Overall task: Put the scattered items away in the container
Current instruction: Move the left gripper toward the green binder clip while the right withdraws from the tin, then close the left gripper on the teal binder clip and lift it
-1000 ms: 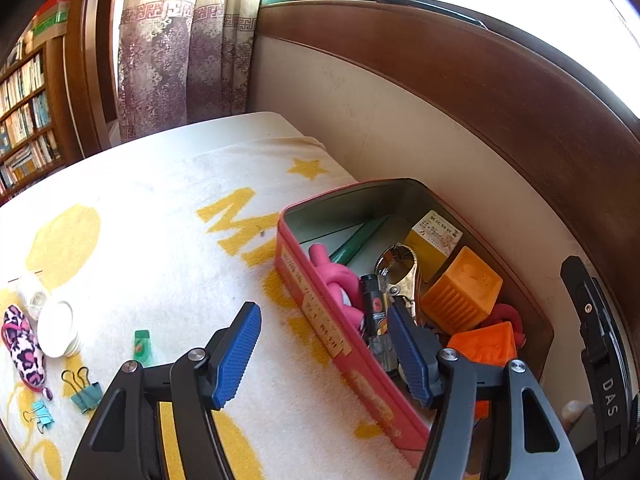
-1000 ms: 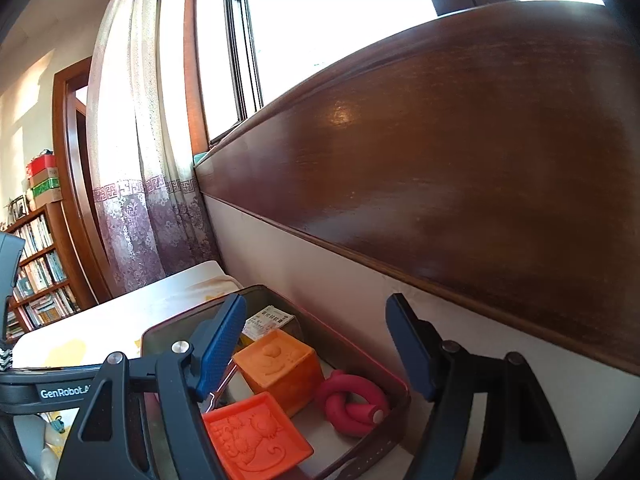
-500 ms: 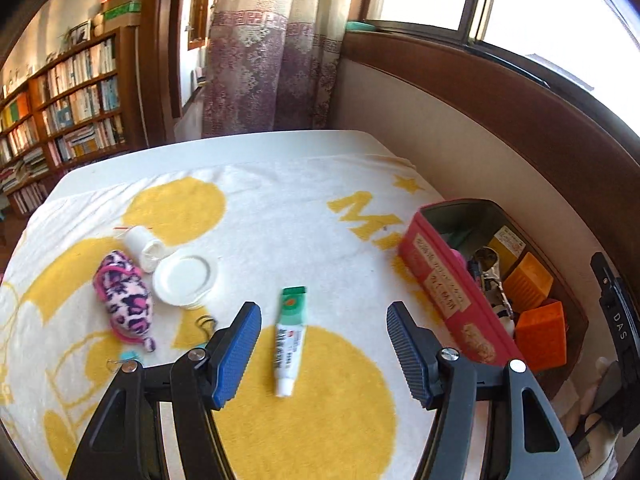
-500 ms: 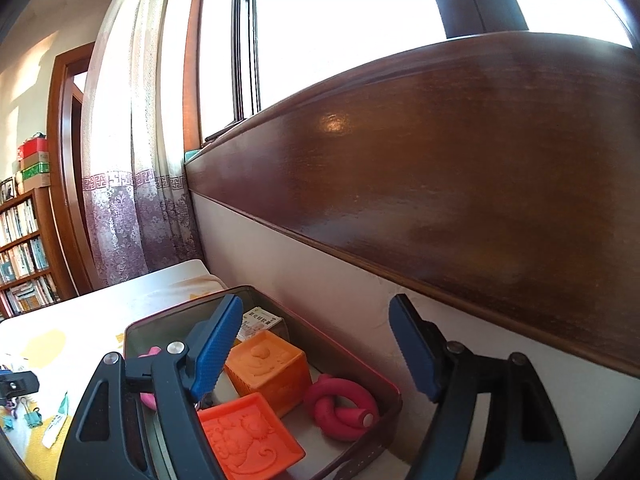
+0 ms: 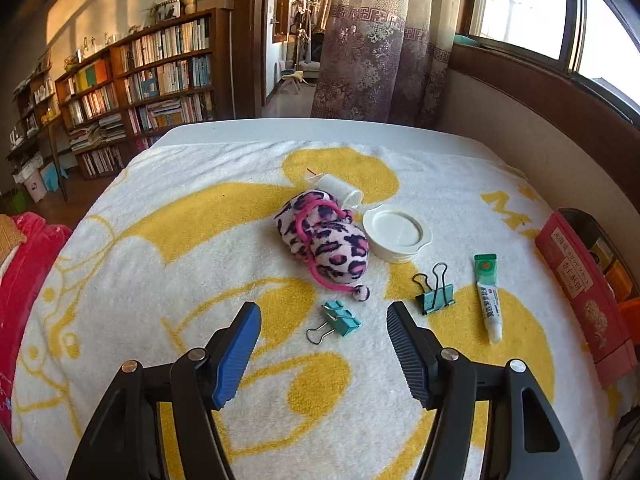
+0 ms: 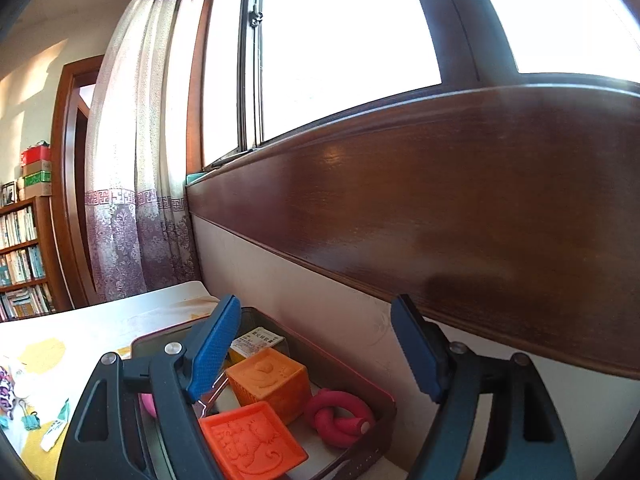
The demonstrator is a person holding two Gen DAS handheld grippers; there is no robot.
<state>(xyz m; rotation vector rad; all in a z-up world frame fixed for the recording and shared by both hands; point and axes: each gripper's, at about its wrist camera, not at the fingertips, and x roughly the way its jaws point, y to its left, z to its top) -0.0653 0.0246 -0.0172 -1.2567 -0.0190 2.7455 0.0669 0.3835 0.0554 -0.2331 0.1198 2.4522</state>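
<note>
While the left tool (image 5: 322,336) is held above the yellow-and-white towel (image 5: 160,240) spread over the surface, its jaws are seen standing apart with nothing between the pads. Just ahead of the gap, a small teal binder clip (image 5: 340,322) is seen lying on the towel. A larger teal binder clip (image 5: 434,296) lies a little to its right, and a green-capped white tube (image 5: 488,296) is laid further right again, near the red container (image 5: 580,284) at the right edge of that view. Beyond the clips, a pink leopard-print plush pouch (image 5: 324,240) is found beside a white round lid (image 5: 398,234), with a small white jar (image 5: 340,188) tipped on its side just behind them.

From the right wrist view, the right tool (image 6: 316,352) is shown over the container (image 6: 360,376), which is set close against the wall below the wooden panel. Its jaws are opening, and nothing is gripped between them. Inside the container, an orange cube (image 6: 270,380), a flat orange block (image 6: 252,440), a red knotted ring (image 6: 340,416) and a yellow box with a printed label (image 6: 254,342) are already stored. A pink item (image 6: 147,404) is partly hidden behind the left finger. The tube (image 6: 54,430) and one clip (image 6: 30,420) are also caught at the lower left of this view.
</note>
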